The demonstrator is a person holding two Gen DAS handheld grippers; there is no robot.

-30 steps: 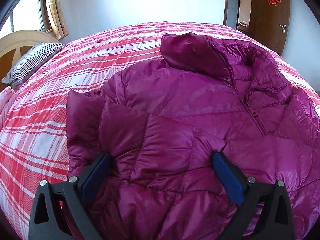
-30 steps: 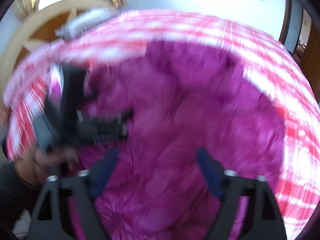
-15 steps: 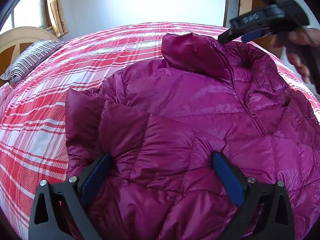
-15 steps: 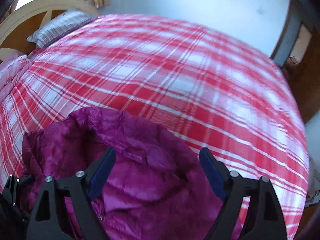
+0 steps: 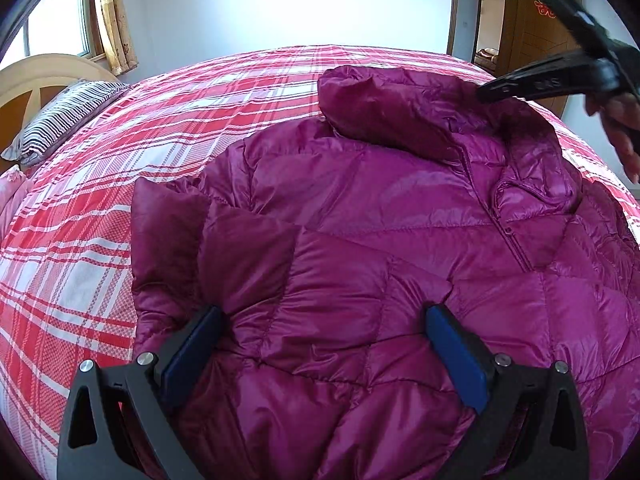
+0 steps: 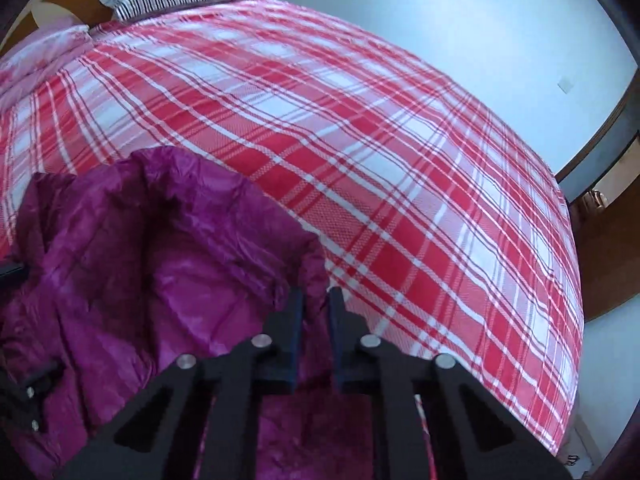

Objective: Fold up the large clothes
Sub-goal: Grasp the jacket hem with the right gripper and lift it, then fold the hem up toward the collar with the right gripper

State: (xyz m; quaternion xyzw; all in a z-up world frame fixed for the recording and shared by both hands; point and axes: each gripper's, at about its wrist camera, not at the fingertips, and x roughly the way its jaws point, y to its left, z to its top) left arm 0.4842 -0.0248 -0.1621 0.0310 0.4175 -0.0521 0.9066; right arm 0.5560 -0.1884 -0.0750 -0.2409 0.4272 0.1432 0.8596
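Observation:
A large magenta quilted down jacket (image 5: 380, 240) lies front-up on a bed with a red and white plaid cover (image 5: 120, 152). Its hood (image 5: 392, 116) lies at the far end, its zip runs down the right. My left gripper (image 5: 320, 340) is open, its blue pads resting on the jacket near its near left sleeve. My right gripper (image 6: 316, 300) is shut on the rim of the hood (image 6: 168, 240). It also shows in the left wrist view (image 5: 536, 84) at the hood's far right, held by a hand.
A striped pillow (image 5: 60, 116) and a wooden headboard (image 5: 36, 80) are at the left end of the bed. A window with a curtain (image 5: 112, 16) is behind them. A brown door (image 5: 532, 12) stands at the far right. The plaid cover (image 6: 360, 152) stretches beyond the hood.
My right gripper swung from over the jacket body to the hood and has closed on its rim. My left gripper has stayed open in the same place.

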